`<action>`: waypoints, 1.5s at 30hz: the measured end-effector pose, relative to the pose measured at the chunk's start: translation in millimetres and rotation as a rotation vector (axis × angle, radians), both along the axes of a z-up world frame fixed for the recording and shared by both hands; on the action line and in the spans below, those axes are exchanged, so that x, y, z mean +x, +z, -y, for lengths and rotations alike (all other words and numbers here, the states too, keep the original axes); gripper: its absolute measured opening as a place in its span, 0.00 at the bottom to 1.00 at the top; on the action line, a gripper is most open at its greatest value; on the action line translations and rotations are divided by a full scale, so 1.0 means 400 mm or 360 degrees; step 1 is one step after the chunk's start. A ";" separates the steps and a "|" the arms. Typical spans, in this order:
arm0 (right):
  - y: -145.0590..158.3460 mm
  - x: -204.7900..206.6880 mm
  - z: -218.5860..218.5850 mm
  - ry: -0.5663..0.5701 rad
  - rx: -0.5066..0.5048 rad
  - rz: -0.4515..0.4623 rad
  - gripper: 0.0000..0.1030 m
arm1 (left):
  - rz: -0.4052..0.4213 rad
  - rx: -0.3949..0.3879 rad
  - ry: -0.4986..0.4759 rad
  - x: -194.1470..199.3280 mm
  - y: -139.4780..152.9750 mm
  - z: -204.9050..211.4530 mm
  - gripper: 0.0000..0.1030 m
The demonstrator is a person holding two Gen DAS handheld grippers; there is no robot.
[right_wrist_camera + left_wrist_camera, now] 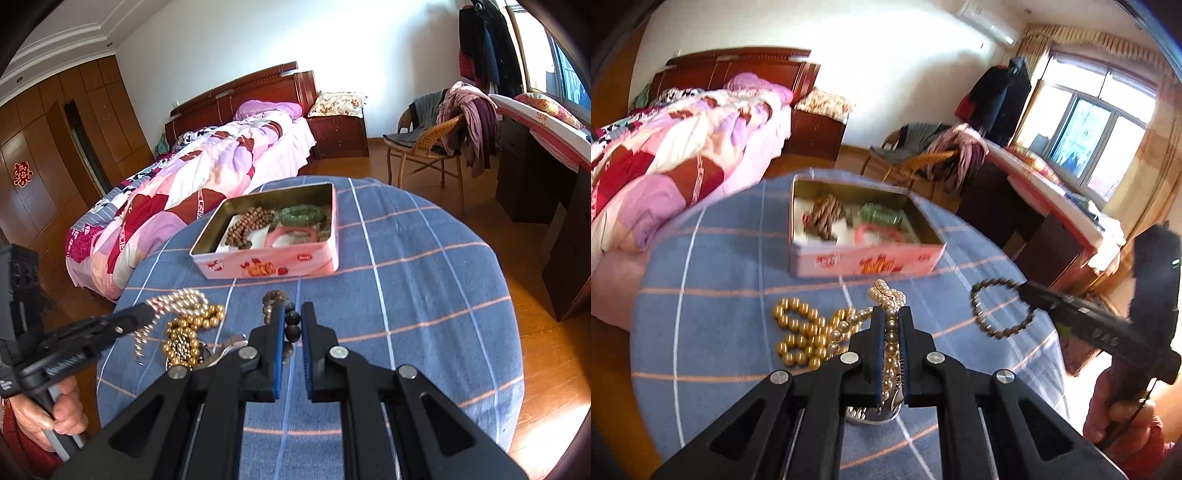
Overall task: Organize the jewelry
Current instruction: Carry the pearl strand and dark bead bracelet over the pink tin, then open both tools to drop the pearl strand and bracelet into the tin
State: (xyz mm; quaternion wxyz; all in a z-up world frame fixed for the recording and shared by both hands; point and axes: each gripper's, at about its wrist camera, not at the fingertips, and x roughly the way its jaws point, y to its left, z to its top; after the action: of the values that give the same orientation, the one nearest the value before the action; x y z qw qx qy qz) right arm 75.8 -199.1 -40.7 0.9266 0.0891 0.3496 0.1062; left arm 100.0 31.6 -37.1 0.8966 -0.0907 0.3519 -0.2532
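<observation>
While my left gripper (891, 314) pinches a strand of cream-white pearl beads (888, 295) between its two black fingers, the strand trails up from the round table draped in blue cloth with pale check lines (720, 258). Just to its left lies a heap of large round gold beads (798, 332), touching the pearls. My right gripper (293, 310) is pressed tight on a bracelet of dark brown round beads (1001, 310) — seen from the left wrist, its loop hangs free from the fingertips above the cloth. Further back on the table sits an open rectangular pink tin box (273, 266), apart from both grippers. Inside it rest a coil of brown wooden beads (247, 225), a green bead bracelet (303, 216) and a pink bangle (291, 236) — all close together. A small shiny silver object (871, 415) lies under my left gripper; what it is I cannot tell.
</observation>
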 end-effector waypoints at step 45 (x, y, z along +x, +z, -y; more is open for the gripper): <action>-0.099 0.400 -0.022 -0.0117 0.0245 -0.0160 0.38 | -0.0063 0.0137 0.0114 0.376 -0.100 0.115 0.09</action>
State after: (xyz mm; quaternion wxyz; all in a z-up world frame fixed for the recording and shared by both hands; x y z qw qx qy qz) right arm 235.6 -190.3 -80.3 0.9016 0.1780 0.3829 0.0940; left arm 250.5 -14.2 -77.1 0.9010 -0.0696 0.3765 -0.2038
